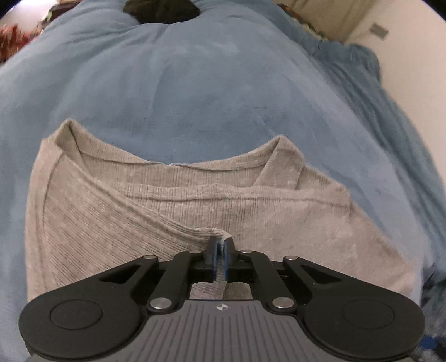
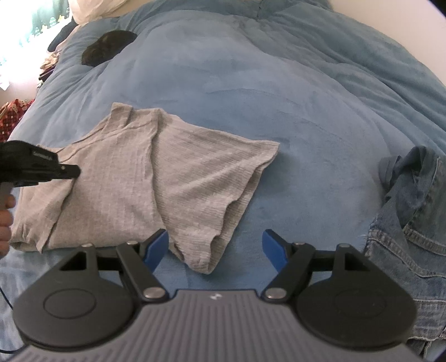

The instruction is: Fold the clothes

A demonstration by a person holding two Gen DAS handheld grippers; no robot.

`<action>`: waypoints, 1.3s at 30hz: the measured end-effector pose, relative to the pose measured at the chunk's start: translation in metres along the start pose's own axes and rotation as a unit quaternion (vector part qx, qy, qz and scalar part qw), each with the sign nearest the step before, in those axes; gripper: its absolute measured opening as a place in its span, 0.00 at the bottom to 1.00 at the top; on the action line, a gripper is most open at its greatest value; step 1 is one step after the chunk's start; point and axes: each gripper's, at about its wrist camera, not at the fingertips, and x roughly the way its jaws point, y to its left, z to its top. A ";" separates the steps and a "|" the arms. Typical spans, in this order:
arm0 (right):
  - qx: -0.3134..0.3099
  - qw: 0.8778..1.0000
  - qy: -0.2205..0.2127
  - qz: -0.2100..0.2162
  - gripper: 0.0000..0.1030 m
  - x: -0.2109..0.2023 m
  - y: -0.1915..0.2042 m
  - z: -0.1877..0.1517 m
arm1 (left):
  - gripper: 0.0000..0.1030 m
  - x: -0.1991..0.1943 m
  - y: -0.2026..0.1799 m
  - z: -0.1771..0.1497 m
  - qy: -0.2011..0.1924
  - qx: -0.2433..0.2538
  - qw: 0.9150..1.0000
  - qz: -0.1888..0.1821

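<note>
Grey top [image 1: 178, 206] pinched in left gripper [image 1: 221, 245] (fold edge).

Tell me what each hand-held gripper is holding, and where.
Left hand-held gripper pinches a fold of the grey top near its side edge. Right hand-held gripper holds nothing.

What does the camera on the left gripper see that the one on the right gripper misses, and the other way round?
Only the left wrist view shows the left gripper close up, its blue pads pinching a fold of the grey top. Only the right wrist view shows the open right gripper, the denim garment at the right, the top's unfolded side, and a hand at the left edge. Both show the grey top, the blue blanket and a dark item far away.
</note>
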 end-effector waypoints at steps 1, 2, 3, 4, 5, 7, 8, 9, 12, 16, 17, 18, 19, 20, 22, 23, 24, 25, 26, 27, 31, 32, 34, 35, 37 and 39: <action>-0.002 1.000 0.001 0.000 0.75 -0.001 0.000 -0.001 | 0.14 -0.002 0.002 0.000 -0.006 -0.011 1.000 -0.014; -0.003 1.000 0.001 0.000 0.75 -0.002 0.001 -0.001 | 0.17 -0.005 0.004 0.000 -0.012 -0.021 0.999 -0.029; -0.004 1.000 0.002 -0.001 0.75 -0.002 0.000 -0.001 | 0.22 -0.007 0.004 -0.001 -0.018 -0.028 0.999 -0.039; -0.004 1.000 0.002 -0.002 0.75 -0.002 0.000 -0.001 | 0.24 -0.007 0.001 -0.002 -0.017 -0.032 0.998 -0.044; -0.003 1.000 0.002 -0.002 0.75 -0.003 0.000 0.000 | 0.24 -0.008 -0.002 -0.002 -0.017 -0.035 0.998 -0.050; -0.002 1.000 0.001 -0.002 0.75 -0.005 0.001 0.001 | 0.24 -0.011 -0.009 -0.005 -0.015 -0.036 0.997 -0.061; -0.003 1.000 0.001 -0.002 0.75 -0.006 0.002 0.002 | 0.24 -0.013 -0.012 -0.007 -0.013 -0.034 0.997 -0.066; -0.006 1.000 0.002 -0.002 0.75 -0.006 0.003 0.002 | 0.24 -0.018 -0.014 -0.009 -0.014 -0.030 0.997 -0.070; -0.020 1.000 0.000 0.000 0.75 -0.011 0.008 0.004 | 0.24 -0.037 -0.013 -0.016 -0.015 -0.012 0.997 -0.072; -0.031 0.999 -0.008 0.008 0.75 -0.015 0.016 0.007 | 0.27 -0.069 0.004 -0.033 -0.017 0.036 0.998 -0.046; -0.032 0.999 -0.008 0.010 0.75 -0.015 0.018 0.007 | 0.28 -0.077 0.009 -0.037 -0.020 0.050 0.998 -0.036; -0.032 0.999 -0.007 0.012 0.75 -0.015 0.021 0.007 | 0.31 -0.085 0.016 -0.041 -0.026 0.061 0.997 -0.027; -0.033 0.999 -0.006 0.014 0.75 -0.015 0.023 0.007 | 0.32 -0.094 0.024 -0.046 -0.035 0.071 0.997 -0.015; -0.035 0.999 -0.004 0.016 0.75 -0.015 0.025 0.007 | 0.32 -0.103 0.032 -0.050 -0.048 0.080 0.996 0.003; -0.043 0.999 -0.002 0.018 0.75 -0.015 0.031 0.006 | 0.30 -0.116 0.050 -0.057 -0.073 0.094 0.992 0.038; -0.049 0.999 -0.003 0.017 0.75 -0.016 0.033 0.006 | 0.28 -0.121 0.059 -0.060 -0.084 0.097 0.990 0.054; -0.055 0.998 -0.003 0.016 0.75 -0.017 0.035 0.005 | 0.12 -0.122 0.069 -0.061 -0.088 0.093 0.990 0.062; -0.060 0.998 -0.004 0.015 0.75 -0.018 0.037 0.005 | 0.00 -0.119 0.080 -0.060 -0.088 0.082 0.991 0.065; -0.062 0.998 -0.003 0.015 0.75 -0.018 0.038 0.005 | 0.00 -0.116 0.091 -0.060 -0.087 0.070 0.991 0.069; -0.063 0.998 -0.002 0.015 0.75 -0.019 0.039 0.006 | 0.00 -0.112 0.101 -0.059 -0.085 0.059 0.992 0.066; -0.068 0.998 -0.002 0.014 0.75 -0.019 0.043 0.008 | 0.00 -0.082 0.127 -0.060 -0.049 0.033 0.996 0.066; -0.070 0.997 -0.002 0.014 0.75 -0.019 0.043 0.008 | 0.00 -0.077 0.126 -0.063 -0.041 0.040 0.996 0.068; -0.074 0.997 0.000 0.012 0.75 -0.019 0.044 0.009 | 0.00 -0.067 0.122 -0.071 -0.027 0.059 0.995 0.072; -0.075 0.997 0.000 0.011 0.75 -0.018 0.044 0.009 | 0.00 -0.064 0.118 -0.076 -0.021 0.070 0.995 0.073; -0.075 0.997 0.002 0.008 0.75 -0.016 0.043 0.010 | 0.00 -0.061 0.113 -0.085 -0.017 0.090 0.993 0.081; -0.071 0.997 0.002 0.007 0.75 -0.015 0.040 0.011 | 0.01 -0.064 0.112 -0.091 -0.016 0.096 0.992 0.086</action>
